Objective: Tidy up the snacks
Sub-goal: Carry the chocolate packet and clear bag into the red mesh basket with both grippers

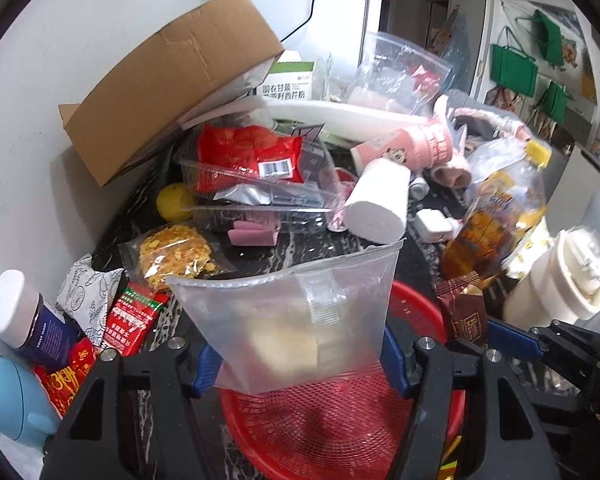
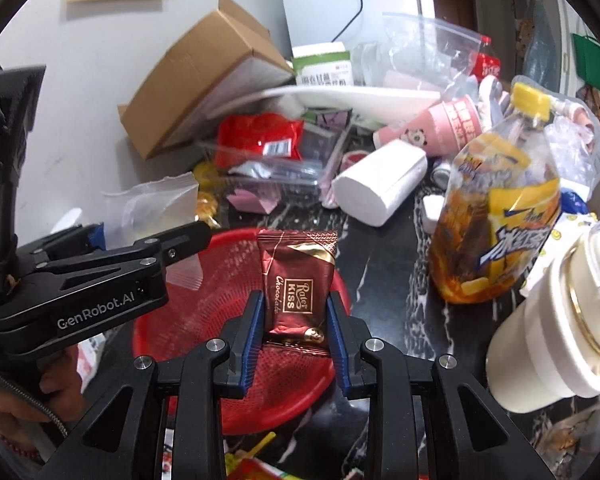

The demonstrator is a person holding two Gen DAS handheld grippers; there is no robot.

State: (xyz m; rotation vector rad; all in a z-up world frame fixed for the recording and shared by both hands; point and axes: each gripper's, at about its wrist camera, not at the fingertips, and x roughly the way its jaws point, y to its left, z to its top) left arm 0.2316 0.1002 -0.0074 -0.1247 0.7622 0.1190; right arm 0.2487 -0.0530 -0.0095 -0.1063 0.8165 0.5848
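The table is crowded, so both snacks are carried clear of the clutter and held above the red mesh basket, the likely collection point.

1. Far left: a white-capped jar and a red sachet lie on the dark marbled table, unsorted.
2. Left gripper: jaws about half open, pads pressed on the sides of a frosted zip bag. The bag stands upright over the basket, presumably so its contents settle low.
3. Right gripper: jaws narrow, clamped on the lower half of a brown chocolate packet. The packet points upward, label visible, directly above the basket.
4. Far right: a yellow-capped drink bottle and a cream cup stand just beside the basket, limiting room for release.
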